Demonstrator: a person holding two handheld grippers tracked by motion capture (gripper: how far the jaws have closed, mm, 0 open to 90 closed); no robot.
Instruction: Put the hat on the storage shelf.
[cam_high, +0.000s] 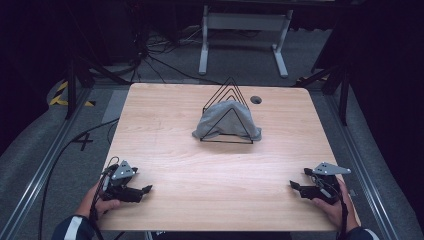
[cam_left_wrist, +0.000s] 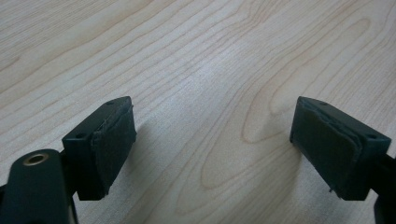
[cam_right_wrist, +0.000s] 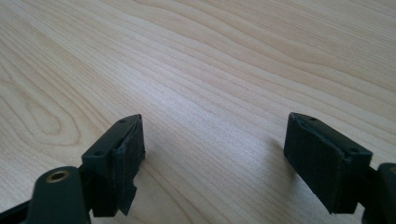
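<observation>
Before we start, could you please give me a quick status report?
Left gripper and right gripper open, empty, near table edge. Grey cloth draped in black wire rack, untouched. Path clear.

Black fingers, grey plates, dark white-striped sleeves.

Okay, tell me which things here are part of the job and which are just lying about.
Part of the job:
- grey cloth draped in the black wire triangular rack
- left gripper, open
- right gripper, open

Just lying about:
- light wooden table underneath
- black cables on the floor
- white metal frame behind
</observation>
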